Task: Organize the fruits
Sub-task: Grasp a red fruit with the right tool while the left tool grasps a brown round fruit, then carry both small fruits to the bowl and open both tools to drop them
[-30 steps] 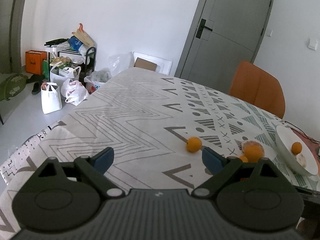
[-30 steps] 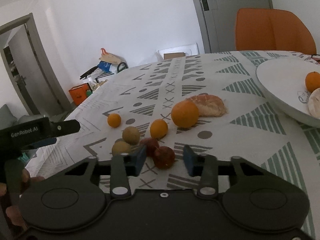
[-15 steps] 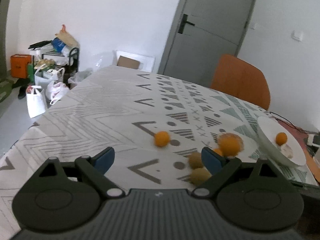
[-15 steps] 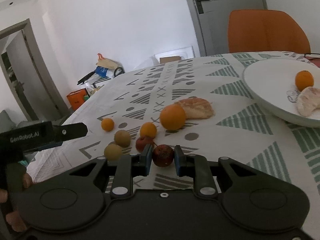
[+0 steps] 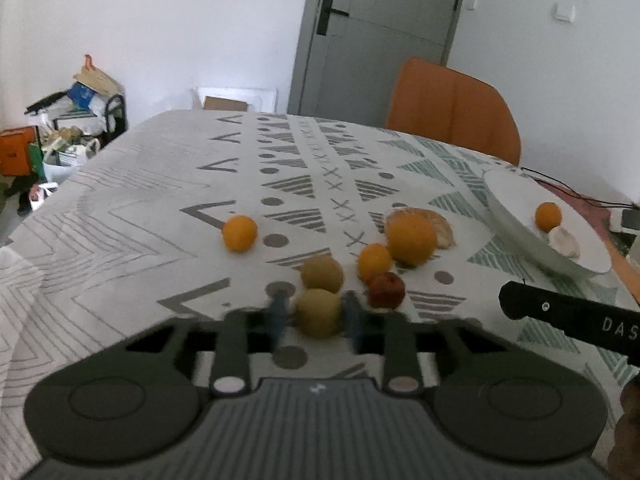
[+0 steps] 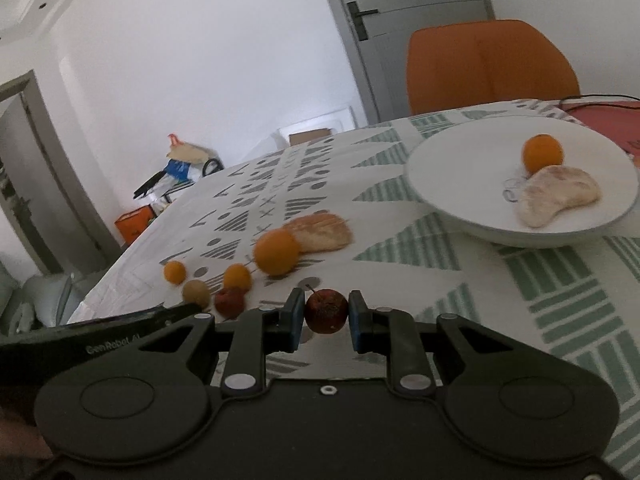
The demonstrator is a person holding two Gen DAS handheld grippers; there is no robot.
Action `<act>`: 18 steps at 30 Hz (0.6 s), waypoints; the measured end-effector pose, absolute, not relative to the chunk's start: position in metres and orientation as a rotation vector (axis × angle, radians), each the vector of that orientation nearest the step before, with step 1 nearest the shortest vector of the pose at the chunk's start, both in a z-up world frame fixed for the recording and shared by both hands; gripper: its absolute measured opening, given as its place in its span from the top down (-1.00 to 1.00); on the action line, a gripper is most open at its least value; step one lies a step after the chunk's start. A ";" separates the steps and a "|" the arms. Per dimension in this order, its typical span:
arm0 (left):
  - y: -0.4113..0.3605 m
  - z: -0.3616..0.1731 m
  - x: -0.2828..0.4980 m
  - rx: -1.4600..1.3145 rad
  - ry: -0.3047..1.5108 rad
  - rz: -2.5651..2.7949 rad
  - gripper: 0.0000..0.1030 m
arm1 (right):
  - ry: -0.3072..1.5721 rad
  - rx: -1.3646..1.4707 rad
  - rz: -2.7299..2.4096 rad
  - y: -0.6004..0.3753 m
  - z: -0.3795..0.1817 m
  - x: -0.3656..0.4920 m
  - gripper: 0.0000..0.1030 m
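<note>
- Right hand-held gripper (image 6: 323, 316): pads clamped on a small dark-red apple (image 6: 326, 311), held just above the table (image 6: 420, 280).
- Left hand-held gripper (image 5: 316, 314): jaws have just been closing around a yellow-green fruit (image 5: 319, 312); motion blur hides whether the pads press it.
- Beyond: a second apple (image 5: 386, 290), three oranges, a peeled piece.
- Farther right: a white plate (image 6: 448, 152) with an orange (image 6: 542, 153).
</note>
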State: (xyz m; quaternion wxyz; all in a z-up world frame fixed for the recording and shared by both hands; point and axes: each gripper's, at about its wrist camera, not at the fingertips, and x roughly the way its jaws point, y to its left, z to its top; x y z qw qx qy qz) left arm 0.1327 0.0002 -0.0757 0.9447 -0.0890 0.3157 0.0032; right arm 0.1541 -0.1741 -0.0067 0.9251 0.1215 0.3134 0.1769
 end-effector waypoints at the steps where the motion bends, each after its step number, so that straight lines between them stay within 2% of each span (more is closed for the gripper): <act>1: 0.001 -0.074 0.133 -0.190 0.647 0.008 0.50 | 0.640 0.255 0.363 -0.177 -0.007 0.154 0.58; 18: -0.034 -0.042 0.140 -0.125 0.583 -0.035 0.50 | 0.557 0.332 0.317 -0.221 0.006 0.157 0.58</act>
